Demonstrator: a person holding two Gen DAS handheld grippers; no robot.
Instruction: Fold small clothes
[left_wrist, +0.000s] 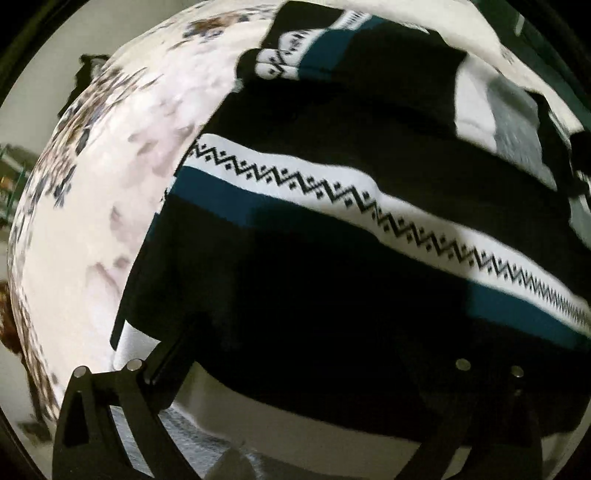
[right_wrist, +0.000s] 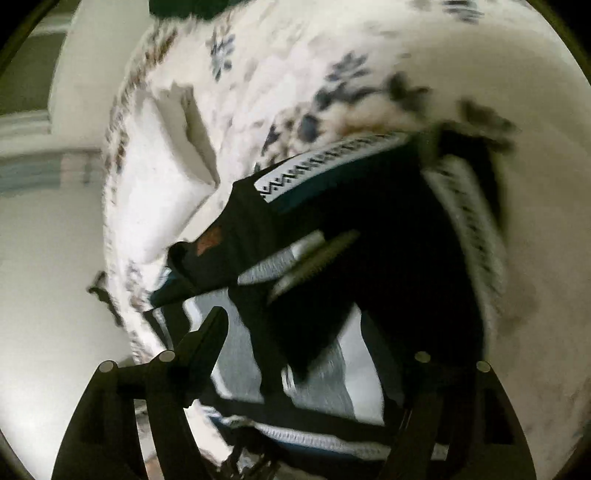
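Left tool (left_wrist: 295, 354) spread wide over black sweater (left_wrist: 332, 288), gripping nothing; fingers (left_wrist: 99, 406) dark at bottom edge. Sweater lying on white flowered bedspread (left_wrist: 122, 206): white zigzag band (left_wrist: 332, 195), teal stripe (left_wrist: 229, 199), sleeve (left_wrist: 332, 48) folded across top. Right tool (right_wrist: 306, 339) partly open above bunched sweater (right_wrist: 388, 266); cloth between fingers (right_wrist: 207, 343), pad contact unclear through blur. Same bedspread (right_wrist: 295, 74) underneath; grey patch (right_wrist: 317, 391) near the tips.

Motion blur smears the flowered bedcover (right_wrist: 332, 74) in the right wrist view; the black sweater (left_wrist: 332, 295) hides the left gripper's right finger; the right gripper's right finger merges into dark cloth.
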